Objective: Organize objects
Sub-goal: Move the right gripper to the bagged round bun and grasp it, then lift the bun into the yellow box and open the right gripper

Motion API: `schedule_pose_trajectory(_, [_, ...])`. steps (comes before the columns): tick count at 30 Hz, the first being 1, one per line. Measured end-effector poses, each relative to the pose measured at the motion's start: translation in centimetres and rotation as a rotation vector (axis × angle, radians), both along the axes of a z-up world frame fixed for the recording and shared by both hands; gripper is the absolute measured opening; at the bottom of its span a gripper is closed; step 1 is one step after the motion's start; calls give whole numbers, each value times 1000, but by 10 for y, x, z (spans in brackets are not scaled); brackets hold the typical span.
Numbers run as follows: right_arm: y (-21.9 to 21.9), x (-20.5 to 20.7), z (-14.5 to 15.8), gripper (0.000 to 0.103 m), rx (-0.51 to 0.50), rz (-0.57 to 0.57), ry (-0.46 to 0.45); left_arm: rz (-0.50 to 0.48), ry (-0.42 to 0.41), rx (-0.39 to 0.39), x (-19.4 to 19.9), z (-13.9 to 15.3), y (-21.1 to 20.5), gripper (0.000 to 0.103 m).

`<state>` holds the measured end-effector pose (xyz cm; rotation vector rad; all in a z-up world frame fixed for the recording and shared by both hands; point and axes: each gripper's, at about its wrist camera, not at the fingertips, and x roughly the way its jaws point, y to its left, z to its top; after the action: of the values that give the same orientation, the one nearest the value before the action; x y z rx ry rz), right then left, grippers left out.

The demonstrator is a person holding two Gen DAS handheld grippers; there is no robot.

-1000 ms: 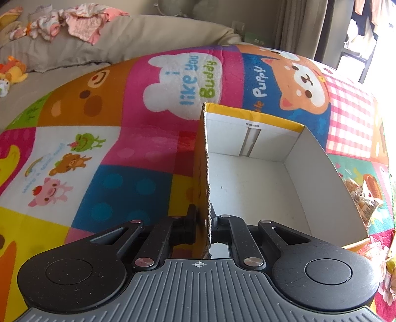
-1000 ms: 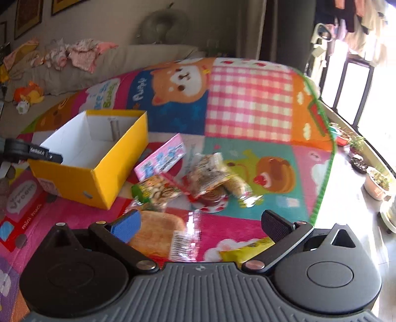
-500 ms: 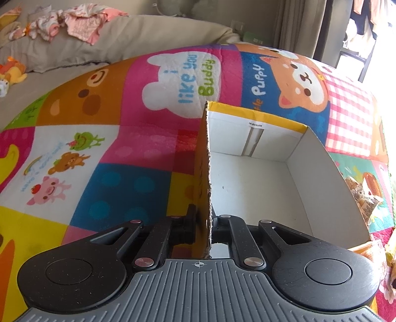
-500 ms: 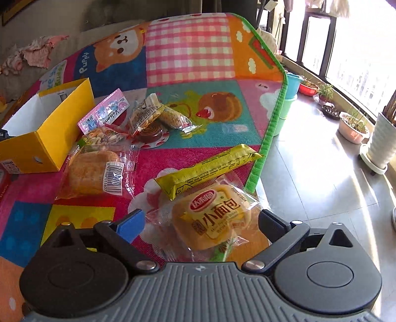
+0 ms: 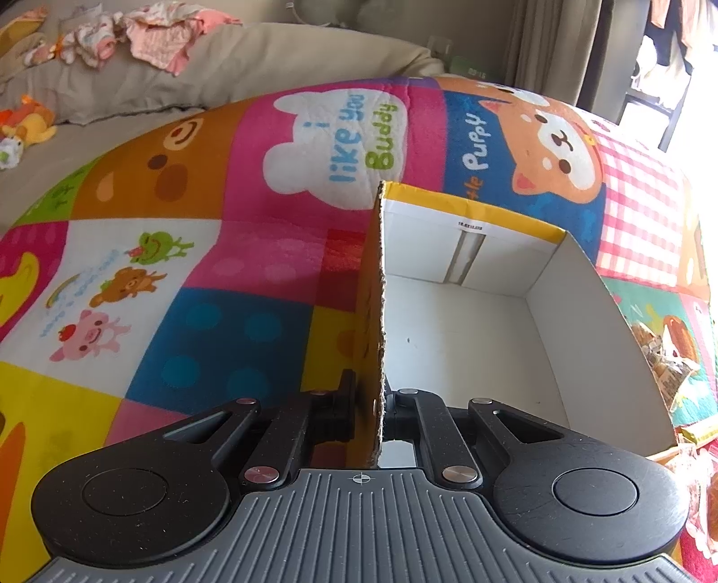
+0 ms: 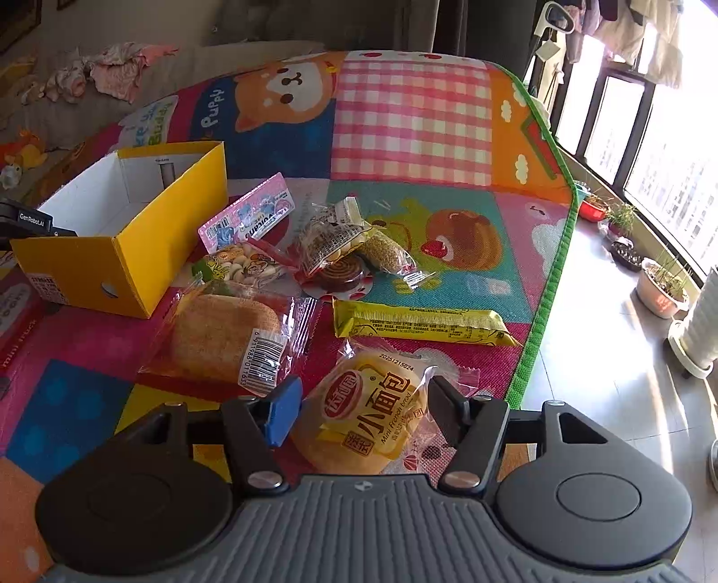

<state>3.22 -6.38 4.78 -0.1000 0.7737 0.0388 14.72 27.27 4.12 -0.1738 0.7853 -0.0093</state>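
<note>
Yellow box (image 5: 448, 314), white inside, unfilled

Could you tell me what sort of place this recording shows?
Probably a home living room: a cartoon play mat covers the floor, laundry lies on a beige sofa, and potted plants line a sunny window.

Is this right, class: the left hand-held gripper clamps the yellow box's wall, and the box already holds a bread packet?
Not quite. The left hand-held gripper does clamp the yellow box wall, but the left wrist view shows the box empty. The bread packet lies on the mat between the right hand-held gripper's fingers.
</note>
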Motion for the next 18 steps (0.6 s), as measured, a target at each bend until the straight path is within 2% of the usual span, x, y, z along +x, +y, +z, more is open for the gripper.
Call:
schedule_pose_trajectory(4, [-3,-5,21,62,67,19,-11,-6,3,-7,-2,0,-2,9])
schedule_pose_trajectory(11, [18,-12,64,62,109,113,-74,-12,2,-13,-3,0,-2,9])
schedule_pose_trajectory(18, [59,26,105,62,187,223,-123,-12,-1,-19,-3,0,-2,9])
